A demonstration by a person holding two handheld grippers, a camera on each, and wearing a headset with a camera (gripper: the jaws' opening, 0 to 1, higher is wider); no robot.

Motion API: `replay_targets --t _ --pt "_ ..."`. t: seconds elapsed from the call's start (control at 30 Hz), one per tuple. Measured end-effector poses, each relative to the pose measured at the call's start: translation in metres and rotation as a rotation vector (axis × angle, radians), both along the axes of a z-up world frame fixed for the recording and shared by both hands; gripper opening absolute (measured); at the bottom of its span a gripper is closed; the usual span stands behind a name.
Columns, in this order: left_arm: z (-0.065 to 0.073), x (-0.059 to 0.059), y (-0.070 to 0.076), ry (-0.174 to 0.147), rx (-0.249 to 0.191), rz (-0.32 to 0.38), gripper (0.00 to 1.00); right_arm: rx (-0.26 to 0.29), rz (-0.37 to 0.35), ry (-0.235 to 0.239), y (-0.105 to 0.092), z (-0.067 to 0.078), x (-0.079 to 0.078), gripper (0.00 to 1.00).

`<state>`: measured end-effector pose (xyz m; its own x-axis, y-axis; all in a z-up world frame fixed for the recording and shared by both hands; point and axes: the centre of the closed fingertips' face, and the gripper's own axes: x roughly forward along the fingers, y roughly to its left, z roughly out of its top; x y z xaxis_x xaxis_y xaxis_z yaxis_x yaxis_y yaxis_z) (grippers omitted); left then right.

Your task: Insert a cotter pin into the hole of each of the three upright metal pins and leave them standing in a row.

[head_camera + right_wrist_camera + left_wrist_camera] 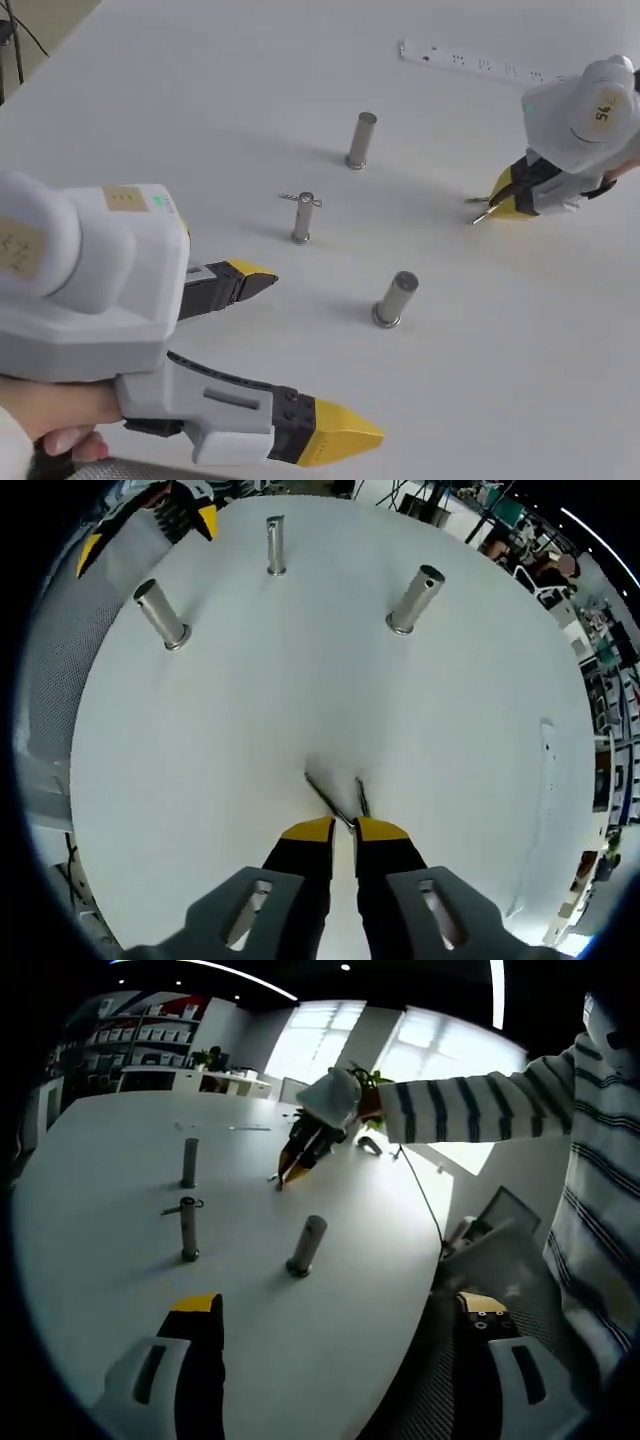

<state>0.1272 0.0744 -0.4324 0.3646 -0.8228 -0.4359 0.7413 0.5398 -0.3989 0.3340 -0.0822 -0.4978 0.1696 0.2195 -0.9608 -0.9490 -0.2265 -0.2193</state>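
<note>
right gripper [343, 830], closed on a cotter pin [325, 797] low at the surface [500, 330], faces the row; the bare far metal pin [360, 139] stands upright well ahead. left gripper [322, 355] gapes wide, empty.

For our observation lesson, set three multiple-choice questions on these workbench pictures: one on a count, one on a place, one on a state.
1. How many of the upright metal pins carry a cotter pin?
A none; B one; C three.
2. Where in the row does that pin stand?
A in the middle; B at an end; C apart from the row.
3. How do the left gripper's jaws stand?
A open and empty; B shut on a metal pin; C shut on a cotter pin.

Key:
1 B: a single cotter pin crosses one pin's top.
2 A: a bare pin stands on either side of it.
3 A: in the head view the jaws are wide apart with nothing between them.
</note>
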Motion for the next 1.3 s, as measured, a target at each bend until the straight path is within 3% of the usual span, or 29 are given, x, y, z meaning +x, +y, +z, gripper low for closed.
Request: replay_targets --t 0.03,0.07,0.1,0.23,0.47,0.5,0.53,0.57,0.87,0.97,1.07,1.3 --pt "0.000 0.000 0.000 -0.007 0.001 -0.002 0.94 -0.023 0.021 -0.003 0.001 -0.001 -0.002 0.03" --pt "0.001 0.000 0.000 -0.010 0.000 -0.005 0.94 -0.046 0.038 0.031 -0.001 -0.003 -0.008 0.00" --pt "0.001 -0.001 -0.001 -0.012 -0.001 -0.009 0.94 -0.060 0.085 -0.009 0.003 -0.001 -0.005 0.00" --pt "0.001 -0.001 -0.002 -0.012 -0.002 -0.012 0.94 -0.090 0.083 0.014 0.001 -0.001 -0.005 0.00" --pt "0.001 -0.002 -0.001 -0.010 -0.001 -0.012 0.94 -0.097 0.032 0.049 0.002 0.000 -0.006 0.00" --pt "0.001 -0.002 -0.001 -0.006 -0.002 -0.010 0.94 -0.093 0.011 0.049 0.002 0.001 -0.005 0.00" --pt "0.000 -0.002 -0.001 -0.003 -0.001 -0.007 0.94 -0.086 -0.068 0.057 0.001 0.001 -0.006 0.00" --pt "0.000 -0.002 -0.001 -0.003 0.002 -0.006 0.94 -0.084 -0.099 0.058 0.001 0.001 -0.006 0.00" --pt "-0.002 -0.001 0.001 -0.016 0.024 -0.009 0.94 -0.075 -0.063 0.031 0.000 0.001 -0.009 0.00" --pt "-0.001 0.000 0.001 -0.019 0.025 -0.003 0.94 -0.100 -0.063 0.016 -0.008 0.001 -0.009 0.00" --pt "-0.002 -0.002 0.000 0.004 0.021 -0.009 0.94 -0.087 -0.094 0.019 -0.012 0.002 -0.012 0.00" --pt "0.004 -0.001 -0.004 -0.001 0.008 -0.013 0.92 0.030 -0.181 -0.003 -0.012 0.017 -0.017 0.00"
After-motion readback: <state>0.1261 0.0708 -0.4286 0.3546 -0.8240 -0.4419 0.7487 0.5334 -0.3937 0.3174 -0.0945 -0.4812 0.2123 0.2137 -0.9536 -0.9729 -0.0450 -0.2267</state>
